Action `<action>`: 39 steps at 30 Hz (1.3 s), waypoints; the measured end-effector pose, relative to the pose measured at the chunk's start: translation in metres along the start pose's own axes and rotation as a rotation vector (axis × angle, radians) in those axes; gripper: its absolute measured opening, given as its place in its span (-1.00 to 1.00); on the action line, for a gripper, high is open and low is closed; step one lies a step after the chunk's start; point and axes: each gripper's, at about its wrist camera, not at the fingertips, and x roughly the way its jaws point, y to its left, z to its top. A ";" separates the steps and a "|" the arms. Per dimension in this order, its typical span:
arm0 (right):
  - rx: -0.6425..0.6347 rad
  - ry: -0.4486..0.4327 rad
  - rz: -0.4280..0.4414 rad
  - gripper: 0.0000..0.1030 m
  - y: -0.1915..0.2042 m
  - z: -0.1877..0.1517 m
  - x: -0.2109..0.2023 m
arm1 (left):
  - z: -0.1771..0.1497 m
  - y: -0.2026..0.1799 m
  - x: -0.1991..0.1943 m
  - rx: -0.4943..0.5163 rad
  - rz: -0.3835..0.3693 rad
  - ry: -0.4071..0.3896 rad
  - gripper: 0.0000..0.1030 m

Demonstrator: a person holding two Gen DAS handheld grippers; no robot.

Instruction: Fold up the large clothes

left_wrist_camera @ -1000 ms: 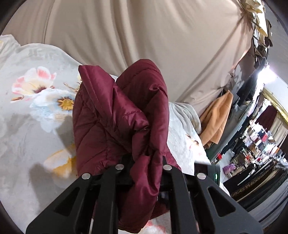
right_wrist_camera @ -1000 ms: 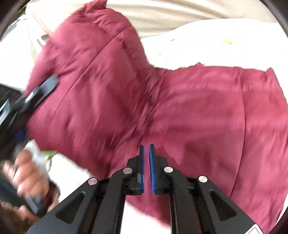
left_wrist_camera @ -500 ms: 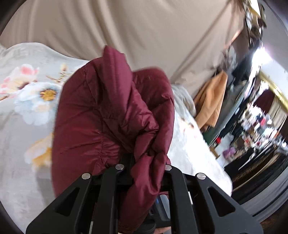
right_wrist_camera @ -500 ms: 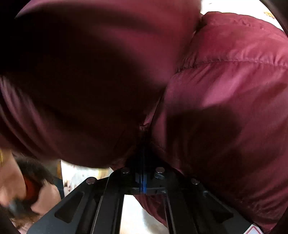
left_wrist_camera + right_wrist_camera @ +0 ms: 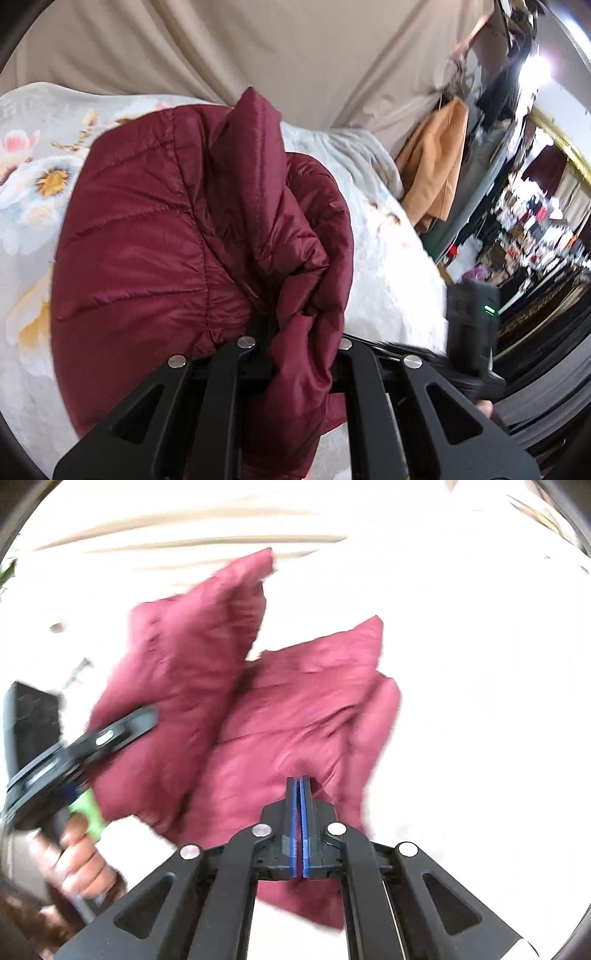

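A dark red quilted puffer jacket (image 5: 166,236) fills the left wrist view, bunched up above the floral bed cover. My left gripper (image 5: 295,332) is shut on a fold of it; its fingertips are hidden by the fabric. In the right wrist view the jacket (image 5: 280,716) lies crumpled on the bright bed, one part lifted by the left gripper (image 5: 122,723) at the left. My right gripper (image 5: 299,786) is shut with blue pads together, empty, just above the jacket's near edge.
A floral bed cover (image 5: 33,177) lies under the jacket, with a beige curtain (image 5: 258,51) behind. An orange garment (image 5: 436,162) hangs at the right beside cluttered shelves. The right gripper's body (image 5: 472,325) shows at the lower right. The person's hand (image 5: 81,853) holds the left gripper.
The right gripper has pulled back from under the jacket, which no longer covers its view. The left gripper has swung left, still holding the jacket bunch.
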 end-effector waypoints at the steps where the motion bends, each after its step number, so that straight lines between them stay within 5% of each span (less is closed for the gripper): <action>1: -0.001 0.028 0.002 -0.98 0.000 0.003 0.015 | -0.003 -0.005 0.007 0.013 0.013 0.015 -0.83; 7: -0.033 0.065 0.023 -0.99 0.006 0.002 0.043 | -0.018 -0.027 0.048 0.072 0.068 0.087 -0.83; 11: 0.081 0.063 0.106 -1.00 -0.028 0.004 0.028 | -0.028 -0.023 0.078 0.060 0.069 0.137 -0.83; 15: 0.163 -0.043 0.106 -1.00 -0.057 0.007 -0.016 | -0.035 -0.025 0.093 0.099 0.113 0.143 -0.80; 17: 0.146 -0.121 0.047 -0.75 -0.050 0.011 -0.035 | -0.036 -0.030 0.093 0.141 0.124 0.134 -0.77; 19: 0.111 -0.178 0.022 -0.74 -0.046 0.016 -0.058 | -0.034 -0.035 0.078 0.150 0.081 0.131 -0.51; 20: 0.092 -0.196 0.013 -0.73 -0.047 0.023 -0.069 | -0.030 -0.039 0.069 0.139 0.053 0.129 -0.23; 24: -0.008 -0.247 -0.023 -0.19 -0.019 0.029 -0.094 | -0.017 -0.048 -0.020 0.119 -0.078 -0.041 0.42; 28: -0.071 -0.247 0.024 0.01 0.017 0.035 -0.079 | -0.002 -0.028 -0.090 0.089 0.061 -0.257 0.56; 30: -0.094 -0.248 -0.010 0.11 0.030 0.058 -0.064 | -0.001 -0.014 -0.092 0.058 0.135 -0.273 0.55; 33: -0.068 -0.224 -0.057 0.08 0.040 0.076 -0.030 | -0.006 0.005 -0.068 0.037 0.189 -0.204 0.39; 36: -0.026 -0.179 -0.016 -0.90 0.029 0.092 0.001 | -0.022 0.011 -0.034 0.053 0.181 -0.084 0.19; 39: 0.032 -0.210 0.042 -0.94 0.013 0.098 0.004 | -0.039 0.005 -0.010 0.093 0.182 -0.039 0.17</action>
